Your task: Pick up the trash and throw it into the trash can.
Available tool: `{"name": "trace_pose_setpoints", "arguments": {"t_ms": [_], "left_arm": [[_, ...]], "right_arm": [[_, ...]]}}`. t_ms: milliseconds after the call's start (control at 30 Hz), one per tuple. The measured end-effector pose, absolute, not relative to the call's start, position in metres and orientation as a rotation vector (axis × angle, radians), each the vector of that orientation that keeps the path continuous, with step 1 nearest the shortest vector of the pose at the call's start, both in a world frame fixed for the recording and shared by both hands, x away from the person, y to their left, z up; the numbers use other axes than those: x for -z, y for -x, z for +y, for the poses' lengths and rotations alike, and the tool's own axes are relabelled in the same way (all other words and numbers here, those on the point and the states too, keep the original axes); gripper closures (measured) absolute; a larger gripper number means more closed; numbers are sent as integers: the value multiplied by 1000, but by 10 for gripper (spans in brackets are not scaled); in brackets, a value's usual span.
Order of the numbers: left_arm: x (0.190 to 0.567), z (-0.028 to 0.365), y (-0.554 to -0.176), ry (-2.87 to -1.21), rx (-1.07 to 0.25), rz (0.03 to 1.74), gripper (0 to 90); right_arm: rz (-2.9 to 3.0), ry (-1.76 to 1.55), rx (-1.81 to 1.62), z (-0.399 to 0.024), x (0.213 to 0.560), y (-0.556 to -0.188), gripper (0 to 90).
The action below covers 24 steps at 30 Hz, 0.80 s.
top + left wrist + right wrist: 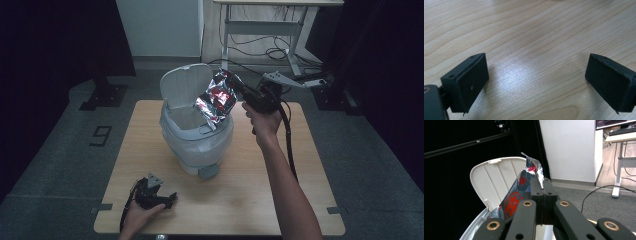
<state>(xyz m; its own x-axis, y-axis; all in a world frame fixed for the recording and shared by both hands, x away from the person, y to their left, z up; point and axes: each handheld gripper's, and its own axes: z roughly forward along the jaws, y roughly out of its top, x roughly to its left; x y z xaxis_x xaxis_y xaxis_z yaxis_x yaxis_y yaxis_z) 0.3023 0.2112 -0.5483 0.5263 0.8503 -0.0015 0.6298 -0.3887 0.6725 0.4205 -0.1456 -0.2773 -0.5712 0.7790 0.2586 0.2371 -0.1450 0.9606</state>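
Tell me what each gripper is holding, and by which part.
The right gripper is shut on the foil snack bag, pinching its upper edge above the open white bin. The left gripper holds nothing; its jaws stand open over the wooden table.

— Where's the high view?
— Above my side, facing forward and down over the table [235, 195].
— Yours?
— Left sits close over that table [529, 37]; right shares the bin lid [496, 177] [187, 82].

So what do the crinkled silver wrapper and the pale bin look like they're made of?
Crinkled silver wrapper with red print: likely metallised foil film, given its sharp creases and mirror glints. Pale lidded bin: apparently moulded matte plastic with a ribbed lid, lined with what looks like a thin translucent bag.
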Motion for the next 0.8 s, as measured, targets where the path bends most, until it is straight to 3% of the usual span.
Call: {"name": "trace_pose_setpoints", "arguments": {"t_ms": [800], "left_arm": [[548,212,-303,-2151,-457,1188,46]], "right_arm": [[1706,-1159,-1767,-113,286,-440,900]]}}
